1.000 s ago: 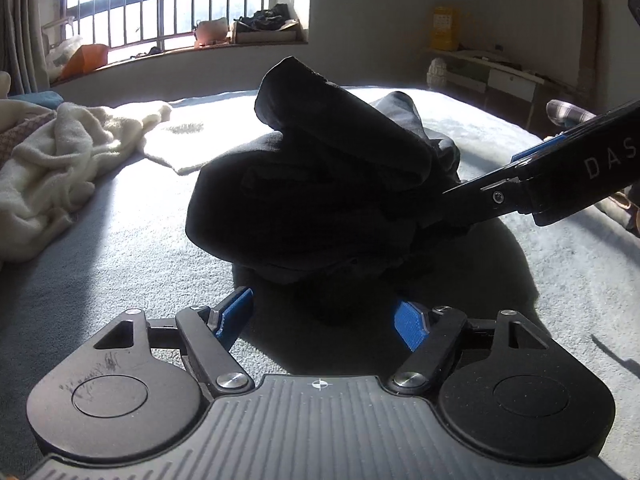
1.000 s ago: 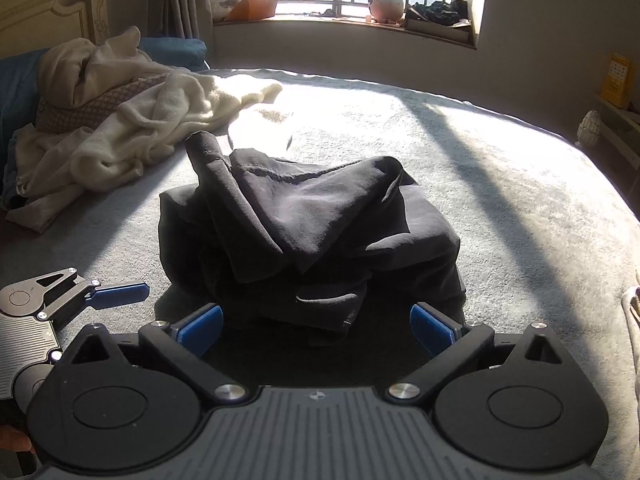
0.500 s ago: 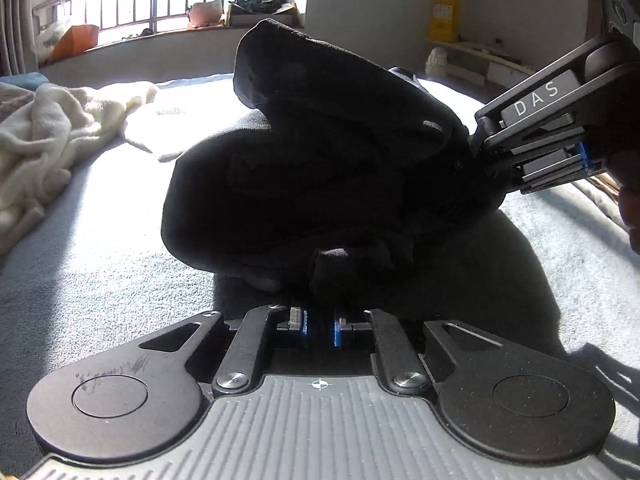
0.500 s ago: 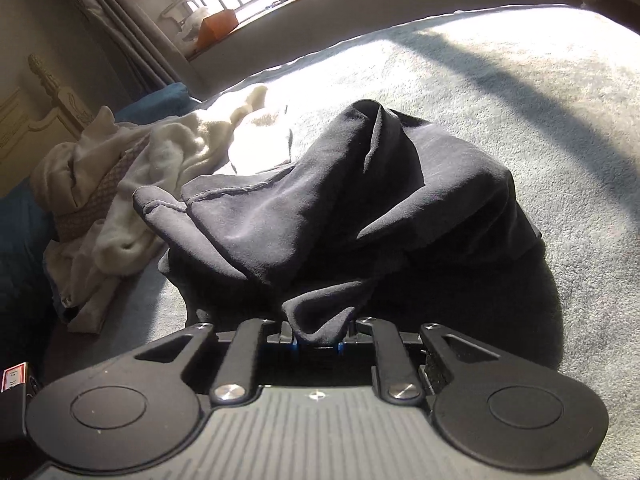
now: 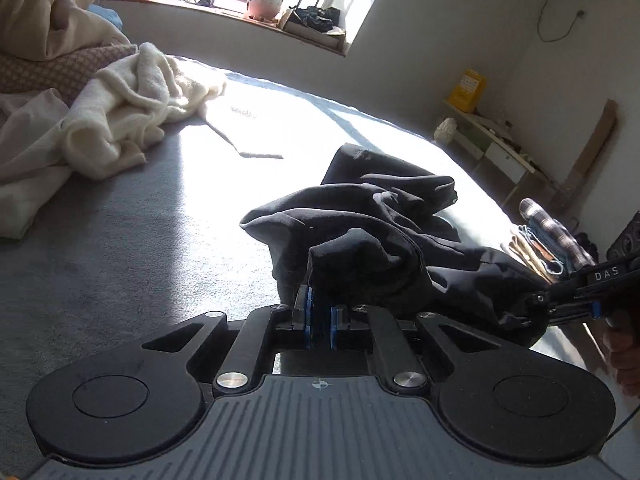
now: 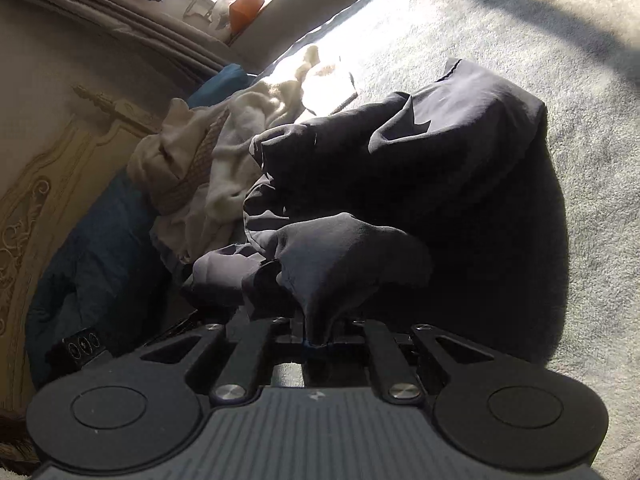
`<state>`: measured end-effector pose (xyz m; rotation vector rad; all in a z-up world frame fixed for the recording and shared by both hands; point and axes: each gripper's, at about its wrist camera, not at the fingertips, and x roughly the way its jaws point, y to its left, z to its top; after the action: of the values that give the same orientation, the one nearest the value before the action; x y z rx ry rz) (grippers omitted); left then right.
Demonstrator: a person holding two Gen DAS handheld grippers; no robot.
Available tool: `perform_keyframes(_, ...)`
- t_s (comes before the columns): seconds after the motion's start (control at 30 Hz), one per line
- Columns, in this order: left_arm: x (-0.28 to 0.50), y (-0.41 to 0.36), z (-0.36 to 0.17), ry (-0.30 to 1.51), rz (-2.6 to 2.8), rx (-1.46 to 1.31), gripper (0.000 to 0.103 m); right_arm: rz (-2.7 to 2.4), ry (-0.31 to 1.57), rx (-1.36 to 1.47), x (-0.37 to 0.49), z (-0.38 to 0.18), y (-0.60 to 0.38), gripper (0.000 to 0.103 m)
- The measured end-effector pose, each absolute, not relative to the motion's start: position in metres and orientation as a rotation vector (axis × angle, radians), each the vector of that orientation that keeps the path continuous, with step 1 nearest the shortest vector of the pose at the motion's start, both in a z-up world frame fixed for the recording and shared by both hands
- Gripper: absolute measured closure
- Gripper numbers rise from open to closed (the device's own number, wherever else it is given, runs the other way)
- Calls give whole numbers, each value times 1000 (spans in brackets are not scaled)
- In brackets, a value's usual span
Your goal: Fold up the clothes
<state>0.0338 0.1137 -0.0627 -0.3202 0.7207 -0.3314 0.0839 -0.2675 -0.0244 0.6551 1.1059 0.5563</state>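
A crumpled black garment (image 5: pixel 380 232) hangs bunched between my two grippers above the grey bed (image 5: pixel 120 248). My left gripper (image 5: pixel 320 316) is shut on a fold of the garment at its near edge. My right gripper (image 6: pixel 318 336) is shut on another bunched fold of the same garment (image 6: pixel 400 168), which drapes away toward the bed. The right gripper also shows at the right edge of the left wrist view (image 5: pixel 576 300), clamped on the cloth. The pads of both grippers are mostly hidden by fabric.
A pile of cream and white laundry (image 5: pixel 112 120) lies at the head of the bed, also seen in the right wrist view (image 6: pixel 224 160). A blue pillow (image 6: pixel 100 264) and carved headboard (image 6: pixel 52 184) sit left. Folded plaid clothes (image 5: pixel 548 240) lie at the right. A window sill (image 5: pixel 240 8) is behind.
Both grippers closed on the black garment and have lifted it off the bed, pulling its folds apart. Both cameras have tilted and risen.
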Motion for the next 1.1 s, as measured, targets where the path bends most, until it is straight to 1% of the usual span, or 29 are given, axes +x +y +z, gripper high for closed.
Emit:
perform_keyframes(0.2,26,158,-92,810,-153,-409,97,383,1332,672,52,-72,-282,94)
perform_keyframes(0.27,24,168,-104,834,-103,-445,97,333,1365,616,48,-76,-284,89)
perform_keyframes(0.33,22,173,-112,844,-67,-452,97,332,1335,501,47,-63,-281,77)
perform_keyframes(0.37,22,174,-113,841,-57,-450,97,338,1309,435,46,-53,-278,64)
perform_keyframes(0.4,21,175,-113,838,-49,-450,97,344,1282,369,46,-44,-275,57)
perform_keyframes(0.47,22,177,-114,847,-55,-465,96,354,1226,239,45,-25,-270,49)
perform_keyframes(0.53,25,181,-116,875,-66,-487,92,363,1168,110,45,-6,-264,47)
perform_keyframes(0.57,25,183,-118,881,-59,-501,86,382,1123,57,45,4,-260,42)
perform_keyframes(0.6,24,186,-119,888,-53,-515,76,418,1062,17,45,15,-254,33)
perform_keyframes(0.63,23,189,-120,889,-45,-528,71,453,1000,-23,46,26,-247,29)
perform_keyframes(0.67,21,192,-120,885,-33,-539,65,490,943,-52,47,36,-240,21)
perform_keyframes(0.7,19,194,-120,881,-24,-549,62,531,898,-66,51,42,-230,15)
perform_keyframes(0.73,18,196,-121,877,-19,-556,61,569,863,-77,57,45,-218,12)
perform_keyframes(0.77,17,197,-121,874,-14,-561,59,608,828,-87,63,49,-206,7)
perform_keyframes(0.8,16,197,-122,873,-11,-563,57,643,804,-102,71,49,-191,5)
perform_keyframes(0.83,16,196,-122,872,-10,-560,57,674,791,-125,81,46,-174,5)
perform_keyframes(0.97,16,186,-119,873,-24,-527,48,772,779,-247,114,19,-109,5)
perform_keyframes(1.03,16,181,-118,868,-27,-521,47,741,822,-232,129,5,-105,13)
perform_keyframes(1.07,16,179,-118,863,-27,-516,46,717,846,-210,136,-1,-107,34)
perform_keyframes(1.1,17,177,-118,859,-26,-506,45,694,870,-188,144,-7,-109,61)
